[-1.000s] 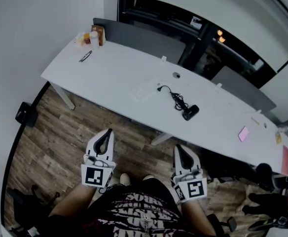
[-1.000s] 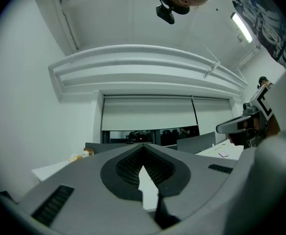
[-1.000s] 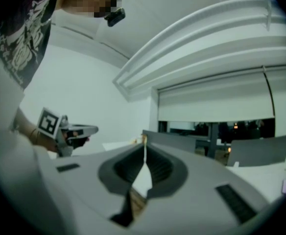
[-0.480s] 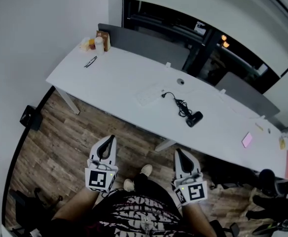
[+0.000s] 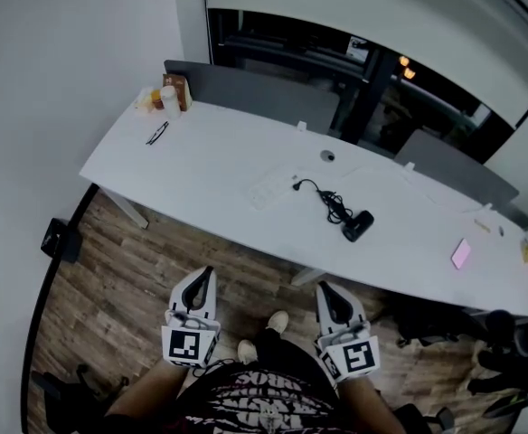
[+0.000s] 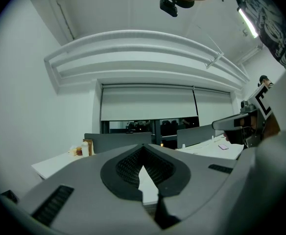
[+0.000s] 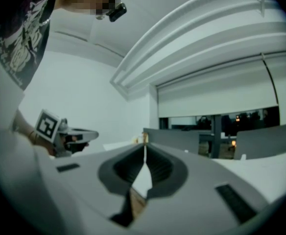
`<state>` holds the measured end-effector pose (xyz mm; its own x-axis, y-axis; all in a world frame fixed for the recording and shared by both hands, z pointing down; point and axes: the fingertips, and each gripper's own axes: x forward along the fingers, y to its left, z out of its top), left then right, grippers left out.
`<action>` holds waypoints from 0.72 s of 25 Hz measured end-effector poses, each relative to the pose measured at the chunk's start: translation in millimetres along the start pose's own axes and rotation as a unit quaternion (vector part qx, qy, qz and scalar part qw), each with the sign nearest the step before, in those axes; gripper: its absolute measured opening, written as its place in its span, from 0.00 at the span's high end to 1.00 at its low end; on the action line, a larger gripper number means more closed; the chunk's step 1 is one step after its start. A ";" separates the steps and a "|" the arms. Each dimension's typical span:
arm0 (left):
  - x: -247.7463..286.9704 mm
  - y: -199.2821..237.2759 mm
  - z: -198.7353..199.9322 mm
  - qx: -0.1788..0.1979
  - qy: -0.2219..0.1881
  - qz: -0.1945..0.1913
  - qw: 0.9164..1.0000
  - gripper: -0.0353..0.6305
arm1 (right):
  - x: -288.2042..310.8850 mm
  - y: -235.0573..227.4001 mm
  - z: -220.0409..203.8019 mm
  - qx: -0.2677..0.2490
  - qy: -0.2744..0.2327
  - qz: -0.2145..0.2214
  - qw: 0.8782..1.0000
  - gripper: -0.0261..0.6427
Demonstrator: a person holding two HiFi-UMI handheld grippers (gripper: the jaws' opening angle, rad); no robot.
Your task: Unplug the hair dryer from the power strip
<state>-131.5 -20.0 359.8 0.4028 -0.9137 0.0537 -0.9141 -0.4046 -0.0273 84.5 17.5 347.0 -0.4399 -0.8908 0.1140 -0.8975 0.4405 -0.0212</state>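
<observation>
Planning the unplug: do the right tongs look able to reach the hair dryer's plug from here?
Probably not yet: the right tongs, shut, hang over the floor short of the table, and the plug lies well in on it. Nothing blocks the way; stepping closer should do.

The left gripper point(image 6: 143, 151) has its jaws pressed together; a white desk point(image 6: 50, 163) lies beyond, and the right gripper point(image 6: 231, 124) is off to its right.

Probably an office: long white desk point(image 5: 201, 165), grey partition screens point(image 5: 246, 93).
</observation>
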 end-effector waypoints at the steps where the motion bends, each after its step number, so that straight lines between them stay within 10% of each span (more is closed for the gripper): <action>1: 3.4 -0.3 -0.2 0.000 0.001 -0.001 1.000 0.91 | 2.7 -2.7 -0.4 0.001 0.000 0.000 1.000 0.91; 18: 95.1 -7.3 9.7 -0.005 0.007 -0.019 1.000 0.91 | 72.8 -58.2 6.1 0.015 -0.003 0.024 1.000 0.91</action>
<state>-86.1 -104.2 355.4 0.4364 -0.8972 0.0680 -0.8987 -0.4383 -0.0151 104.5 -73.7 350.4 -0.4818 -0.8698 0.1061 -0.8763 0.4786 -0.0555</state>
